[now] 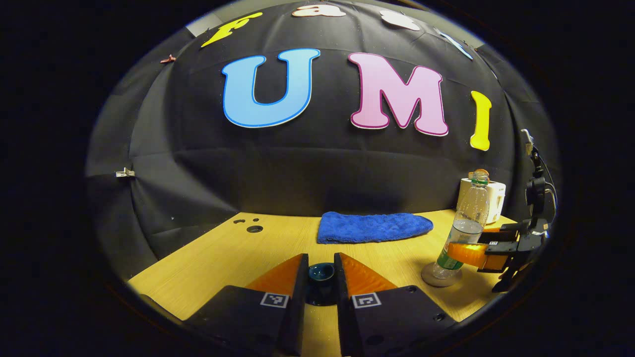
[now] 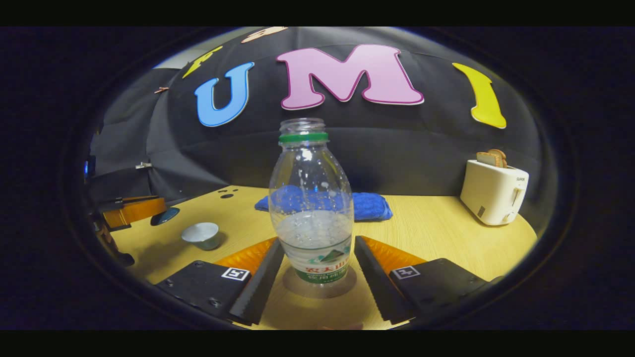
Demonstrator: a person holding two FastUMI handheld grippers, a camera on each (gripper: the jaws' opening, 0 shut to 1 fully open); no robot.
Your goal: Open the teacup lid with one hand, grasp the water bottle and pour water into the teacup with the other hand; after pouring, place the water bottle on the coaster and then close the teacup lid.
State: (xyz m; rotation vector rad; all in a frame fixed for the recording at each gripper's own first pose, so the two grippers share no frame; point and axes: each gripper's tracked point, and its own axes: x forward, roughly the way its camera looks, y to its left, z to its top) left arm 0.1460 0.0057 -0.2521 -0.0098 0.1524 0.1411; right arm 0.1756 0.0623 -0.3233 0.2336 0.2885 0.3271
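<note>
The right gripper [image 2: 317, 277] has its fingers spread wide on either side of the water bottle [image 2: 311, 218], which stands upright and uncapped on the coaster [image 2: 317, 287] on the tabletop [image 2: 436, 238]. The left gripper [image 1: 321, 280] holds the dark teacup lid [image 1: 321, 272] between narrowed fingers. The open teacup [image 2: 201, 234] sits left of the bottle

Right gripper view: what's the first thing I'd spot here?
The open water bottle, standing on its coaster in the middle of the wooden table, between the right gripper jaws. Behind it lies a blue towel, and a white toaster stands far right.
</note>
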